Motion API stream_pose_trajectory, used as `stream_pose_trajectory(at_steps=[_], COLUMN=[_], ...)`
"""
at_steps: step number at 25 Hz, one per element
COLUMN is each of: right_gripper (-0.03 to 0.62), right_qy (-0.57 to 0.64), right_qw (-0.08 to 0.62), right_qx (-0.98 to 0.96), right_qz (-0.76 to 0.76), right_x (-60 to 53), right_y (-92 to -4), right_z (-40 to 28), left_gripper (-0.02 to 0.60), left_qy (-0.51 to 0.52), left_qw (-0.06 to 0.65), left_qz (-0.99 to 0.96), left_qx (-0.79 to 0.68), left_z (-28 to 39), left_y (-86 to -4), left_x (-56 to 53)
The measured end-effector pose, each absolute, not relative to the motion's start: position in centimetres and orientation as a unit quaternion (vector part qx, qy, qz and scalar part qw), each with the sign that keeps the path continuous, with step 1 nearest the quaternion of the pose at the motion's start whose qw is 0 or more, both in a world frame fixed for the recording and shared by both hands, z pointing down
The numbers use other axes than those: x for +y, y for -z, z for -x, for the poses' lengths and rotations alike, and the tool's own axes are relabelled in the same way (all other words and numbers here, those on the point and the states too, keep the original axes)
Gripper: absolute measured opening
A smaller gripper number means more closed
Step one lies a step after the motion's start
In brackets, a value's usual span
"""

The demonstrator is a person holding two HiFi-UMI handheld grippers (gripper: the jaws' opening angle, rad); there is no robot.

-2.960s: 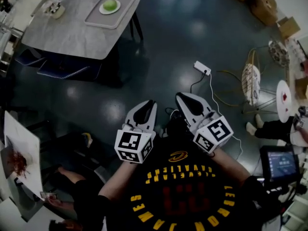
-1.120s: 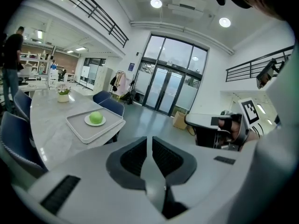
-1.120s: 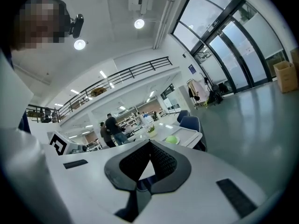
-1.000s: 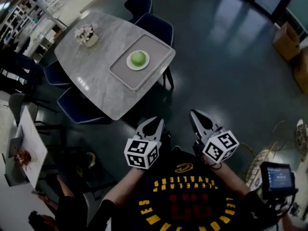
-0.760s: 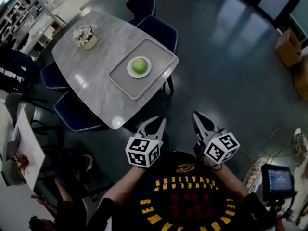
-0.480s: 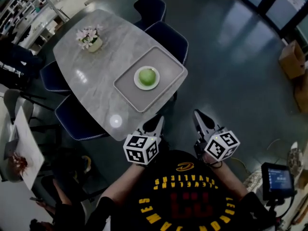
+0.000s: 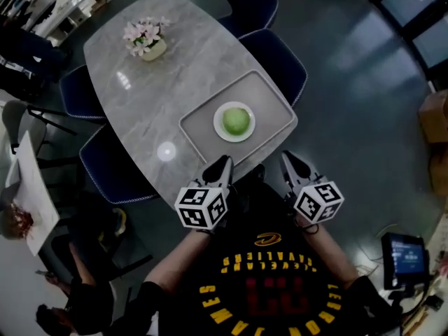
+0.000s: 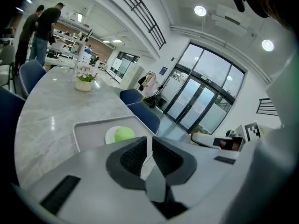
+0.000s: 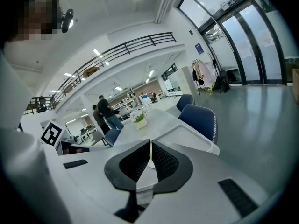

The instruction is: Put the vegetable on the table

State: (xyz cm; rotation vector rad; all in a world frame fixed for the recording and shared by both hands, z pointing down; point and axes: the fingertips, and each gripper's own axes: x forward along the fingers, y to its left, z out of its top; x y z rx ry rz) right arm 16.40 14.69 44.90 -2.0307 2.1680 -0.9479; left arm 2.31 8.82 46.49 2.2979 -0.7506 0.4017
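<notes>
At the table's near edge, the head view shows the table (image 7: 140, 82) far closer than a second ago. The left gripper (image 7: 224, 161) and right gripper (image 7: 287, 157) now hang just short of the tray (image 7: 273, 100), where the green vegetable (image 7: 236, 120) sits on a white plate (image 7: 220, 129). The left gripper view shows jaws pressed together and empty, with the vegetable just ahead. The right gripper view shows jaws likewise closed on nothing. The approach looks nearly finished, and the pick-up is not yet begun.

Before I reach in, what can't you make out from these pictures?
Head view: the vegetable is small and dim; only round and green, kind unclear.
Right gripper view: the right gripper, jaws shut, hides the vegetable.
Left gripper view: the left gripper covers the plate's front and the tray's near edge.
</notes>
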Motion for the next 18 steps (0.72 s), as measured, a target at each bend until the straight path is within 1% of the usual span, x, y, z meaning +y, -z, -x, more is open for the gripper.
stream_pose_trajectory(at_steps=[6, 8, 11, 12, 13, 14, 15, 18], right_gripper=[0.005, 0.005, 0.006, 0.036, 0.093, 0.097, 0.097, 0.097], right_qy=[0.328, 0.33, 0.331, 0.333, 0.333, 0.334, 0.337, 0.353], right_qw=[-0.039, -0.061, -0.092, -0.102, -0.113, -0.123, -0.131, -0.152], right_qx=[0.722, 0.737, 0.753, 0.755, 0.758, 0.76, 0.763, 0.772], right_qz=[0.608, 0.587, 0.561, 0.555, 0.55, 0.543, 0.535, 0.506], right_x=[8.6, 6.5, 4.0, 3.4, 2.9, 2.4, 2.0, 1.3], right_y=[-49.1, -50.3, -51.6, -52.0, -52.3, -52.6, -52.9, -54.1], right_z=[-17.0, -17.1, -17.4, -17.6, -17.7, -17.8, -17.8, -17.4], left_gripper=[0.04, 0.04, 0.04, 0.04, 0.04, 0.044, 0.068, 0.069], left_qy=[-0.17, -0.166, -0.155, -0.154, -0.155, -0.157, -0.159, -0.166], left_qw=[0.345, 0.367, 0.418, 0.428, 0.433, 0.436, 0.44, 0.452], left_qz=[-0.852, -0.832, -0.802, -0.796, -0.791, -0.786, -0.781, -0.767], left_qx=[-0.356, -0.382, -0.396, -0.399, -0.404, -0.41, -0.415, -0.424], left_z=[-1.5, -1.2, -1.5, -1.7, -2.0, -2.1, -2.3, -2.7], left_y=[-50.3, -51.8, -53.5, -53.8, -54.1, -54.3, -54.5, -55.6], left_x=[4.4, 2.9, 2.0, 1.9, 1.8, 1.7, 1.5, 1.3])
